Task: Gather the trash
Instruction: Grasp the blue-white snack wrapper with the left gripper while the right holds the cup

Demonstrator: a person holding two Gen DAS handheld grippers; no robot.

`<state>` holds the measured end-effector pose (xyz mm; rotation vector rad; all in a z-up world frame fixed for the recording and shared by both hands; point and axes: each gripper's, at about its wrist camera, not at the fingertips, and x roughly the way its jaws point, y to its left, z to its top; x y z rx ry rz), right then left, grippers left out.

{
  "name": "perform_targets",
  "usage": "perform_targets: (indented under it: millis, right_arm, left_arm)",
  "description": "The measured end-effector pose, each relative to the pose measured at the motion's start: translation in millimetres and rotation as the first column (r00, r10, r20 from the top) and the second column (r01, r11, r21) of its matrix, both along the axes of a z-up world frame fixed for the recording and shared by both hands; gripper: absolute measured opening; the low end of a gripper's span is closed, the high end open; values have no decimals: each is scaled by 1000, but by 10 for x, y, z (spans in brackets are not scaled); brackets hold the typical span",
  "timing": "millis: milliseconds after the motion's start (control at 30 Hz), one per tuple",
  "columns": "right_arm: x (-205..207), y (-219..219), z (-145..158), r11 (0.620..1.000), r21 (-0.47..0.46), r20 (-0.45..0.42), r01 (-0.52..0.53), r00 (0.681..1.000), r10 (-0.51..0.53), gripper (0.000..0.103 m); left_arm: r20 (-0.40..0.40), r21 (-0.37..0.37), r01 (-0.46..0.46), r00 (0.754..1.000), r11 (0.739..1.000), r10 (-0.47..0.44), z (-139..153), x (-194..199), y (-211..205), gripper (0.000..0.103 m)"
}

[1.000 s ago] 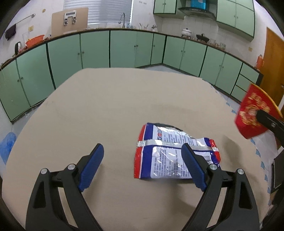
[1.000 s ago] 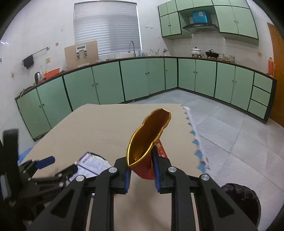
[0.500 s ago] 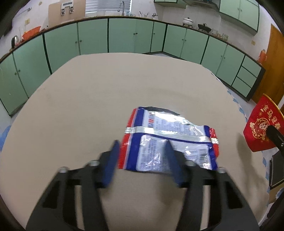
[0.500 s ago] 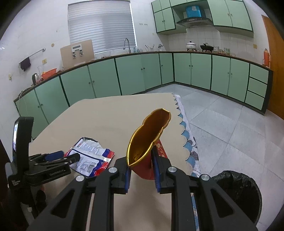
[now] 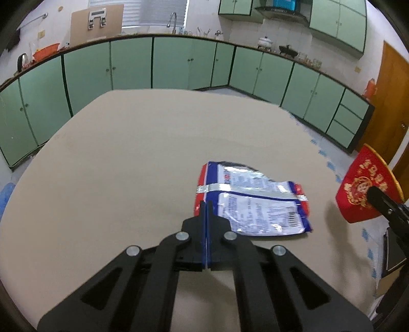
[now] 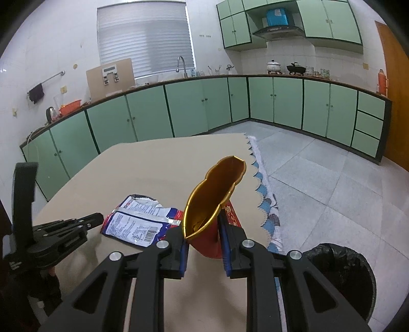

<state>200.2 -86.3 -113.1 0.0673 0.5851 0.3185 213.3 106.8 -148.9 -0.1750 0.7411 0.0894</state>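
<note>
A kitchen with white tiled walls (image 6: pixel 64 38) and a pale grey tiled floor (image 6: pixel 319 173). Mint-green base cabinets (image 6: pixel 194 107) run in an L under a dark worktop, with matching wall cabinets (image 6: pixel 329 20) and a range hood (image 6: pixel 277 30) above. A window with a closed white blind (image 6: pixel 144 38) sits behind the sink tap (image 6: pixel 181 66). A brown wooden door (image 6: pixel 397 84) stands at the right. The tan bench (image 5: pixel 127 158) fills the foreground.

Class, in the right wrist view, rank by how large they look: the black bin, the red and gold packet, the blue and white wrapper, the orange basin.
1. black bin, though cut off by the frame
2. red and gold packet and blue and white wrapper: look alike, and the packet is nearer, so unranked
3. orange basin, far back on the counter
</note>
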Motion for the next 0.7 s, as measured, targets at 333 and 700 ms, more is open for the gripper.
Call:
perform_targets:
  millis: [333, 700]
  right_arm:
    - [-14, -60, 13, 1000, 6, -1, 9, 1000, -9, 21]
    - [14, -63, -21, 1000, 8, -9, 23, 1000, -23, 21]
  left_arm:
    - [-66, 0, 1, 998, 1000, -1, -85, 172, -3, 71]
    - [-114, 51, 24, 993, 998, -18, -184, 292, -181, 63]
